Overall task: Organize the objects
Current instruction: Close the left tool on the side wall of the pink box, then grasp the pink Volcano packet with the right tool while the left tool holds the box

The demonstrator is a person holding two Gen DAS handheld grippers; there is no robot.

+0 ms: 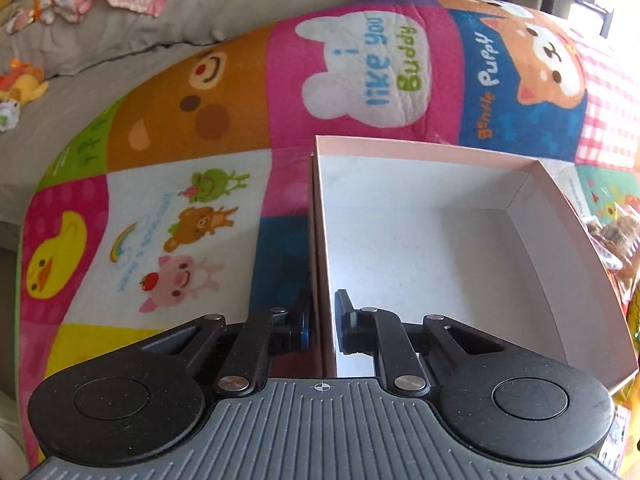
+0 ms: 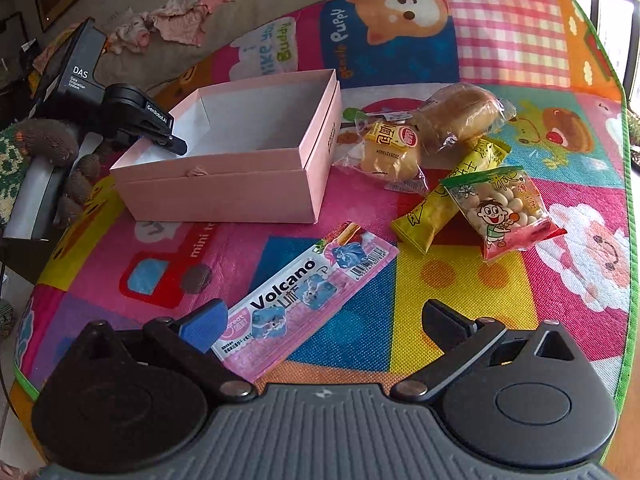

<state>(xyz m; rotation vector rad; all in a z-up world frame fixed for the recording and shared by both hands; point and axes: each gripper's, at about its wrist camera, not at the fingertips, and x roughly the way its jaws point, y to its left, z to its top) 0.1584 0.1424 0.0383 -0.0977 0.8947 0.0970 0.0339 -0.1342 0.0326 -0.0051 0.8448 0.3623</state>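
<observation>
On the quilted mat (image 2: 460, 288), the left tool (image 1: 322, 324) pinches the pink cardboard box (image 2: 224, 196)'s thin wall; the right tool (image 2: 324, 328) gapes.

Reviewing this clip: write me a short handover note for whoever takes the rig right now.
Left gripper: shut on the pink box wall, steadying it.
Right gripper: open, hovering over the Volcano packet, nothing held.
Box: open and empty on the play mat.
Beside it: two wrapped buns, a yellow snack bar, a bag of round biscuits.
Done: box secured.
Left: load all five snacks into the box.
</observation>
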